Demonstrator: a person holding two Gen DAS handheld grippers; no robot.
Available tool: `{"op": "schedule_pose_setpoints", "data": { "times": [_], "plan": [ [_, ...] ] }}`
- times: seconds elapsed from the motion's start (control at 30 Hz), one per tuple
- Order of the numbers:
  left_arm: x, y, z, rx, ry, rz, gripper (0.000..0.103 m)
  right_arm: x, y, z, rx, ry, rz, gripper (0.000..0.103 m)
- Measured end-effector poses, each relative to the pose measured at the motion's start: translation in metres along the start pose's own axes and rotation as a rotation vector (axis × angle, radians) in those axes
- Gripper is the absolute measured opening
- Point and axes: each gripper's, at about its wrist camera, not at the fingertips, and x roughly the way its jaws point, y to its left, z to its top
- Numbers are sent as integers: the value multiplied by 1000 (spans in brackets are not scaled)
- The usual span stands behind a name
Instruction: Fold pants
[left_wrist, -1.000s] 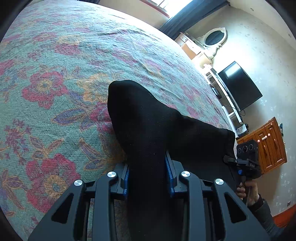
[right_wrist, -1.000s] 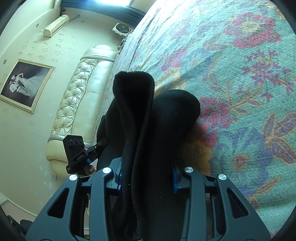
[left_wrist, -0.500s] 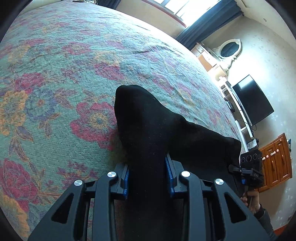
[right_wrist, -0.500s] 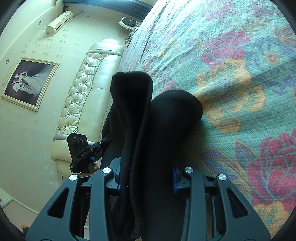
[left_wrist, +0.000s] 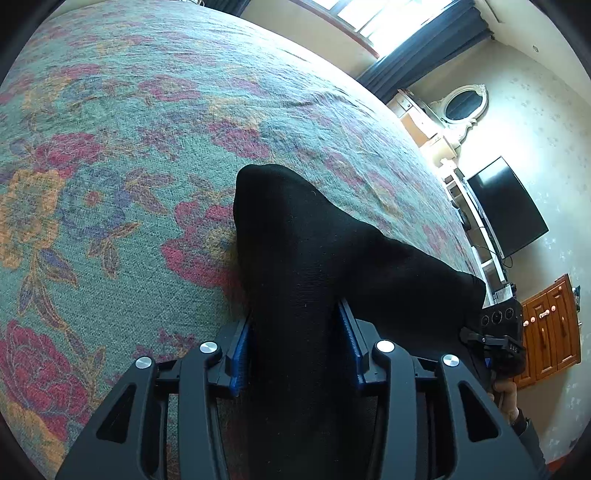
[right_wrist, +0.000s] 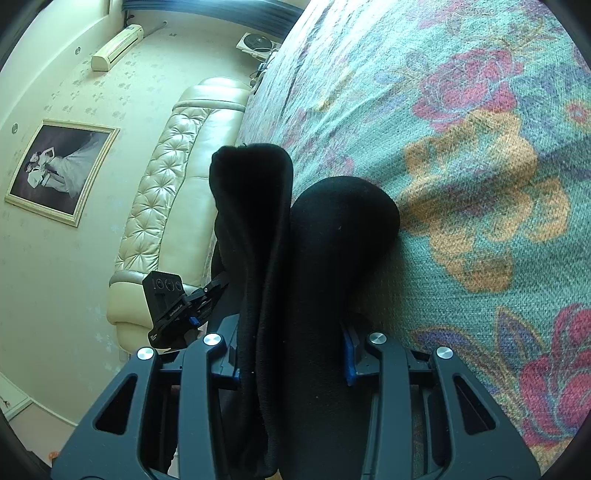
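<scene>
The black pants lie bunched on the floral bedspread, stretched between my two grippers. In the left wrist view a fold of the cloth runs between the blue pads of my left gripper. Its jaws are opening, and the pads stand slightly off the cloth. In the right wrist view two thick rolls of the pants pass between the pads of my right gripper. Its jaws are easing open a little but still press on the fabric. The cloth hides both grippers' fingertips.
The floral bedspread fills most of both views. A cream tufted headboard and a framed picture stand left of the bed. A wall TV and a wooden cabinet are beyond the bed's right edge. A hand grips the other handle.
Both grippers slid across the bedspread with the pants, then stopped. The left jaws have widened around the cloth. The right grip looks almost the same.
</scene>
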Motion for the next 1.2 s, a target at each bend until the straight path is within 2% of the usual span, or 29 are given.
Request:
{"op": "schedule_pose_setpoints", "data": {
  "times": [0.07, 0.1, 0.33, 0.47, 0.57, 0.63, 0.7, 0.77, 1.0, 1.2],
  "plan": [
    [-2, 0, -2, 7, -4, 27, 70, -2, -1, 0, 2, 2, -16, 41],
    [-3, 1, -1, 10, -7, 36, 73, -3, 0, 0, 4, 1, -20, 43],
    [-26, 6, -21, 5, -33, 68, 77, -16, 9, -9, -20, -28, -101, 55],
    [-40, 9, -43, -24, -56, 53, 77, -23, 14, -22, -32, -39, -97, 72],
    [-44, 10, -54, -43, -64, 42, 78, -23, 22, -34, -113, -31, -203, 70],
    [-44, 9, -58, -21, -73, 57, 78, -24, 27, -44, -169, -44, -259, 66],
    [-44, 8, -60, -5, -77, 69, 78, -31, 26, -49, -168, -74, -276, 65],
    [-49, 7, -61, -8, -87, 93, 79, -40, 23, -56, -142, -108, -283, 66],
    [-79, -17, -90, 55, -163, 245, 85, -65, 28, -88, -83, -165, -367, 88],
    [-84, -47, -130, 62, -171, 298, 85, -67, 41, -127, -108, -179, -476, 90]
  ]
}}
